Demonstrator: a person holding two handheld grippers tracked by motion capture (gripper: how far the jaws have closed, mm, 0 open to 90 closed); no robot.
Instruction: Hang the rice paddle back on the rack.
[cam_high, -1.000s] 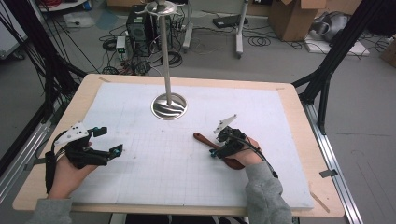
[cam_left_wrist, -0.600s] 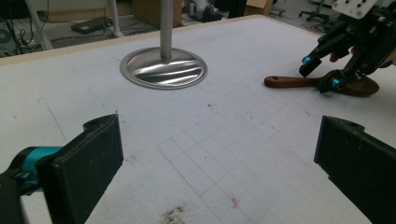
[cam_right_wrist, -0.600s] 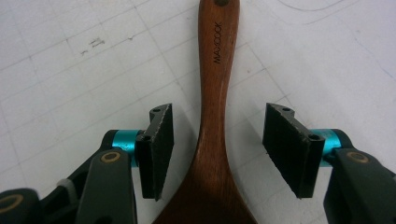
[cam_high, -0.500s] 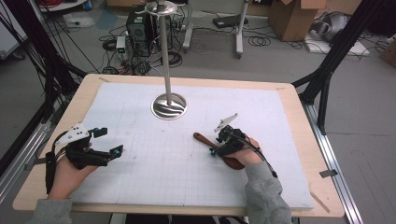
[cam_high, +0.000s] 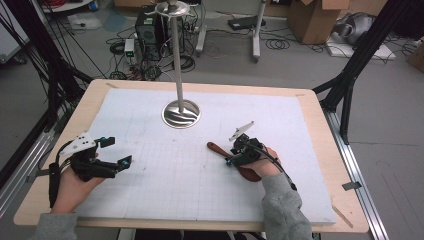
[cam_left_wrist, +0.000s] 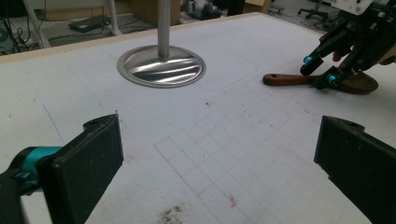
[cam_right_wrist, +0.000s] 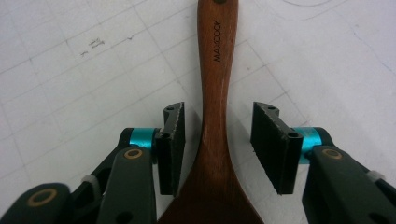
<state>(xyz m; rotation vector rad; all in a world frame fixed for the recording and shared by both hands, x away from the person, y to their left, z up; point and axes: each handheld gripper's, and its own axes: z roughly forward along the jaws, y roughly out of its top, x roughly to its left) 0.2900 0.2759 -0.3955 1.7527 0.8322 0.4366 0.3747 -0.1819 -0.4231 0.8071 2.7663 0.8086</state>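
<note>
Two claws out: your right claw (cam_right_wrist: 217, 144) has just been closing around the wooden spoon (cam_right_wrist: 215, 140), pads not yet touching; spoon flat on the counter (cam_high: 200, 200) at 4 o'clock of the stand (cam_high: 181, 113). Left claw (cam_left_wrist: 215, 163) spread, idle. Grasp and lift remain.

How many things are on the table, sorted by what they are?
Wooden spoon: 1
Metal stand: 1
Hand-held grippers, left hand-held gripper and right hand-held gripper: 2
Total: 4
</note>
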